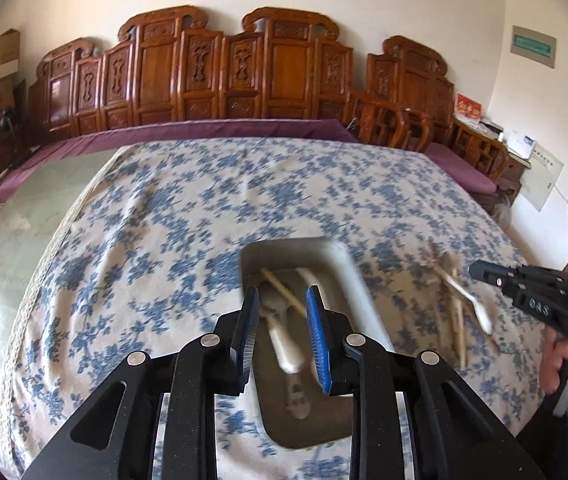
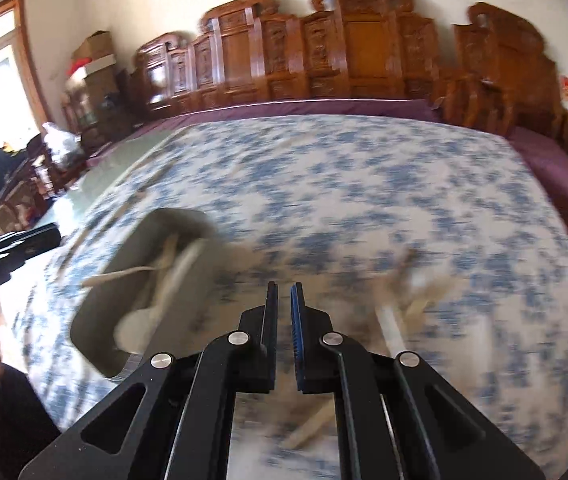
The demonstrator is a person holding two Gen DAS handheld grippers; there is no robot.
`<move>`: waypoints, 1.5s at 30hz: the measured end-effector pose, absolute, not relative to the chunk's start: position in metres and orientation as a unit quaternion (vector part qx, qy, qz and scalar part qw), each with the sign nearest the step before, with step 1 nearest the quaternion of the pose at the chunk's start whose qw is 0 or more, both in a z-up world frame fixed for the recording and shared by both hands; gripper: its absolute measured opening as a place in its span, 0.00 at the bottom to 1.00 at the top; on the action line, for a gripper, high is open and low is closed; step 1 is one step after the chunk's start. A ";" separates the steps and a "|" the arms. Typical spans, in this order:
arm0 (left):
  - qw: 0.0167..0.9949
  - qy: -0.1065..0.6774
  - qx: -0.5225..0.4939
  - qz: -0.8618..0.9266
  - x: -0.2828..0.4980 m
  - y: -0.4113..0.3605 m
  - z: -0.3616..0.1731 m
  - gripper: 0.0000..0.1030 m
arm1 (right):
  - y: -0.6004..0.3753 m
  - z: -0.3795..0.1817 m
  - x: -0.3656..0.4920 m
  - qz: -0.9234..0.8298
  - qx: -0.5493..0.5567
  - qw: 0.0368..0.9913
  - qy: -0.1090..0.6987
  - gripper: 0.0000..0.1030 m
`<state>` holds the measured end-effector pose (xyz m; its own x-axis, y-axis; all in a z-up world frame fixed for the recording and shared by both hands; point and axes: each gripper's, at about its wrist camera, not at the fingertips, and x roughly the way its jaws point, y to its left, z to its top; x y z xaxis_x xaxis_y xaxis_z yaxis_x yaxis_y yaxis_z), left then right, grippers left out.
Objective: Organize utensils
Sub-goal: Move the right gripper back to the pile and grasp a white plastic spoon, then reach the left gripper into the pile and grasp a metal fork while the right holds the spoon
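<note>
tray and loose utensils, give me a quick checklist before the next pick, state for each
1. Tray in reach and upright on the floral cloth: ok.
2. Tray already holding sorted pieces, a white spoon and a chopstick: ok.
3. Utensils left to sort: not ok, a loose pile lies on the cloth to the tray's right.
4. Right claw free to pick: ok, nearly shut, nothing between its pads.
5. Left claw free: cannot tell, it hangs partly open over the tray with the spoon seen between the pads; contact is blurred.
6. Pile layout clear enough to choose a piece: cannot tell, right wrist view is motion-blurred.
</note>
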<state>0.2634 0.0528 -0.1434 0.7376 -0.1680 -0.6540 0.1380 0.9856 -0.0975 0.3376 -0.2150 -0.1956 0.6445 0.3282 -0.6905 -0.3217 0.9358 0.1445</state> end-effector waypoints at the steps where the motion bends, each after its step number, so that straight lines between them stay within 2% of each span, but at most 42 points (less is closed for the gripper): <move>1: 0.933 0.348 -0.022 -0.086 0.262 0.047 -0.142 0.22 | -0.224 -0.196 0.339 0.171 0.004 0.908 0.382 0.09; 5: 0.934 0.344 -0.016 -0.098 0.260 0.026 -0.141 0.22 | -0.258 -0.202 0.346 0.140 -0.003 0.914 0.382 0.09; 7: 0.932 0.346 -0.012 -0.105 0.259 0.015 -0.143 0.22 | -0.266 -0.210 0.349 0.132 -0.006 0.913 0.387 0.19; 9: 0.931 0.348 -0.008 -0.112 0.259 0.004 -0.145 0.22 | -0.271 -0.220 0.351 0.126 -0.010 0.911 0.393 0.22; 14: 0.925 0.356 0.008 -0.130 0.256 -0.021 -0.153 0.22 | -0.276 -0.251 0.356 0.129 -0.010 0.900 0.415 0.22; 29: 0.913 0.378 0.030 -0.153 0.253 -0.060 -0.170 0.22 | -0.272 -0.279 0.364 0.155 -0.015 0.871 0.465 0.23; 33: 0.910 0.383 0.035 -0.156 0.253 -0.071 -0.171 0.22 | -0.275 -0.278 0.364 0.157 -0.008 0.871 0.466 0.20; 34: 0.909 0.384 0.037 -0.157 0.253 -0.074 -0.171 0.22 | -0.277 -0.276 0.364 0.158 -0.006 0.872 0.463 0.08; 45: 0.897 0.403 0.056 -0.171 0.272 -0.115 -0.179 0.23 | -0.309 -0.256 0.367 0.165 0.045 0.888 0.427 0.08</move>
<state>0.2724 -0.1154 -0.1790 0.6158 -0.2615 -0.7432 0.3526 0.9350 -0.0368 0.3668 -0.3091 -0.2558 0.5808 0.3312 -0.7437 -0.2545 0.9416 0.2206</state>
